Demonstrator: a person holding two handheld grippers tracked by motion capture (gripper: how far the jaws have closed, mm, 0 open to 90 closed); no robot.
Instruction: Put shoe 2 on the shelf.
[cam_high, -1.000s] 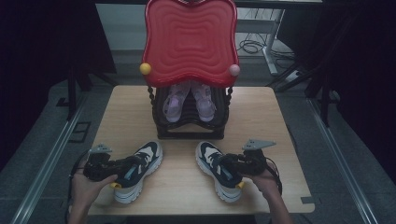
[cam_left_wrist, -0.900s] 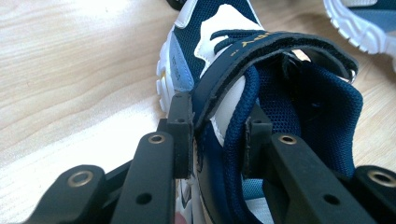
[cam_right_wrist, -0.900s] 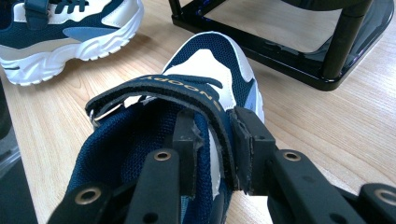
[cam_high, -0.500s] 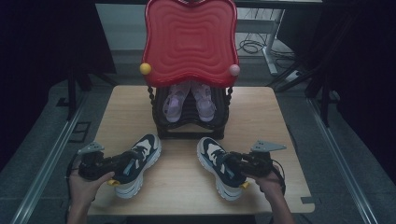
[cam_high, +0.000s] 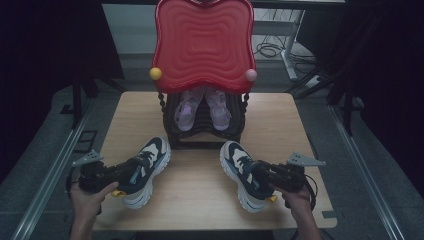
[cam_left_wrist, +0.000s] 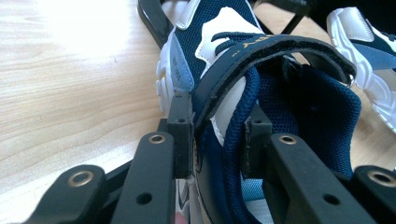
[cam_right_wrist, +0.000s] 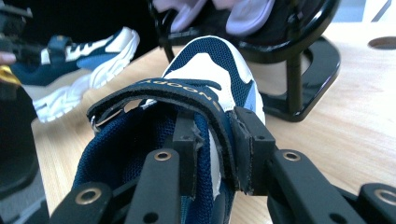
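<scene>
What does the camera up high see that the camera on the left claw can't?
The high view alone takes in the big red wavy panel with its yellow ball and pink ball, plus the purple shoes on the black rack. The left gripper view alone gives a close look at the left claw pinching the collar of the left sneaker under its strap. Both take in two navy-and-white sneakers and the wooden table.

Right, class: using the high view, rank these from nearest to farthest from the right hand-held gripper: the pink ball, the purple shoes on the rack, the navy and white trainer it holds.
1. Navy and white trainer, clamped in the right hand-held gripper, front right.
2. Purple shoes, on the black rack, centre.
3. Pink ball, on the red panel's right edge, farthest back.
</scene>
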